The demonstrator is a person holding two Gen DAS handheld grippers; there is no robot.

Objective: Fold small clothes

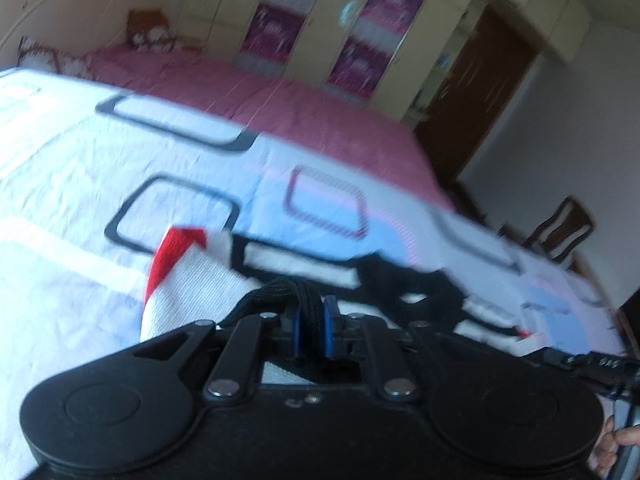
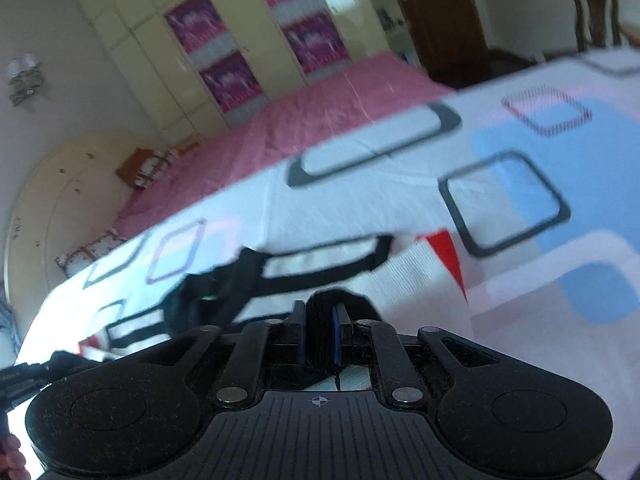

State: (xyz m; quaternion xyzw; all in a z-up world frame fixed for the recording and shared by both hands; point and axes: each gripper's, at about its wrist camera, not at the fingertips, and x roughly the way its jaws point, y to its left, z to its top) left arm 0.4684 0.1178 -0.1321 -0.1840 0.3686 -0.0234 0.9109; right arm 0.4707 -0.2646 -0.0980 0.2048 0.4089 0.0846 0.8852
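Note:
A small white garment (image 1: pixel 192 280) with black trim and a red patch (image 1: pixel 170 252) hangs stretched between my two grippers above the bed. My left gripper (image 1: pixel 308 320) is shut on its black edge band (image 1: pixel 280 288). My right gripper (image 2: pixel 322 332) is shut on the black band (image 2: pixel 332 300) at the other end. The garment's white cloth (image 2: pixel 416 280) and red patch (image 2: pixel 448 252) also show in the right wrist view, with black trim (image 2: pixel 224 280) trailing left. Both views are motion-blurred.
The bed carries a white quilt (image 1: pixel 80 160) with black, blue and pink rectangles over a pink sheet (image 1: pixel 320 108). Wardrobes (image 1: pixel 320 20) stand behind it. A wooden chair (image 1: pixel 564 228) and a brown door (image 1: pixel 488 80) are at the right. The other gripper's handle (image 1: pixel 592 364) shows at the right edge.

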